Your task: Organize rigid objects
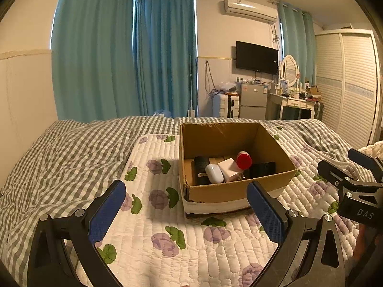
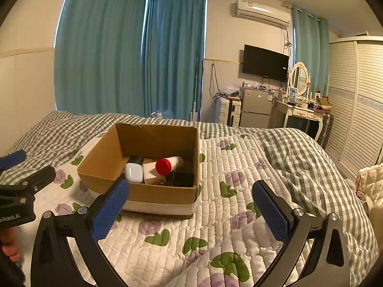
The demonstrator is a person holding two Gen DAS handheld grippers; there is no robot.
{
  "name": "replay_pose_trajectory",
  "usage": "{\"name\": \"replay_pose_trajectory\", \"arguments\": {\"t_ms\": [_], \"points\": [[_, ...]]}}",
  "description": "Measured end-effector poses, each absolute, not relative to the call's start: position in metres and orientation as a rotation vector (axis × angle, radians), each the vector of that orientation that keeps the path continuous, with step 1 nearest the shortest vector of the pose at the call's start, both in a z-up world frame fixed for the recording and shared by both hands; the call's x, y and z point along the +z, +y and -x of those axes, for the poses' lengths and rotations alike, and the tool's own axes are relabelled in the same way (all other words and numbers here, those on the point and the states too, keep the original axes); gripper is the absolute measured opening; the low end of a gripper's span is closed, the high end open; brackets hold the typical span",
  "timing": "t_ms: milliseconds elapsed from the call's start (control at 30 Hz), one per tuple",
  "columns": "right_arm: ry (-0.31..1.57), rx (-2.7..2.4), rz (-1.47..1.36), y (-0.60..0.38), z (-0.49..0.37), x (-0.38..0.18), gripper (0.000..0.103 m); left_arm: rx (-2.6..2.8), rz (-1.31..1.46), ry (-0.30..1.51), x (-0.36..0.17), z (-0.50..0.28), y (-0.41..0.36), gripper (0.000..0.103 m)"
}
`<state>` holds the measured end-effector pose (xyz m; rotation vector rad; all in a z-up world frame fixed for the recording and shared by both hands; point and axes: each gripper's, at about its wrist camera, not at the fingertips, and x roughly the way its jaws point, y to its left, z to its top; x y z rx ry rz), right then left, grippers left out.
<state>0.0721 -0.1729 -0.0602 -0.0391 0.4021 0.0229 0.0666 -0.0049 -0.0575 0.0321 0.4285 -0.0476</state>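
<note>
Both claws spread wide, nothing held: left gripper (image 1: pixel 186 211), right gripper (image 2: pixel 190 211). Red-capped bottle (image 2: pixel 168 165), frame center in cardboard box (image 2: pixel 158 195), looks light, stiff, slick; pinch mid-body.

Cardboard box (image 1: pixel 235 190): near wall hides the lower parts of its contents from me. Black item (image 1: pixel 263 169) in its right corner: unidentifiable. Dresser clutter (image 2: pixel 308 104): too small. My other gripper (image 1: pixel 359 174): cut by frame edge.
</note>
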Motion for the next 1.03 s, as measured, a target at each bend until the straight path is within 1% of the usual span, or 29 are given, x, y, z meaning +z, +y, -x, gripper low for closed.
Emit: {"name": "replay_pose_trajectory", "arguments": {"t_ms": [567,1033], "points": [[0.405,0.024,0.038,-0.1726,-0.0721,-0.0634,0.103,-0.053,-0.055,0.424,-0.0576,-0.0666,-0.006,0.103],[0.404,0.018,0.037,-0.1731,-0.071,-0.0636,0.103,-0.066,-0.023,0.434,-0.0574,-0.0664,-0.0017,0.103]]}}
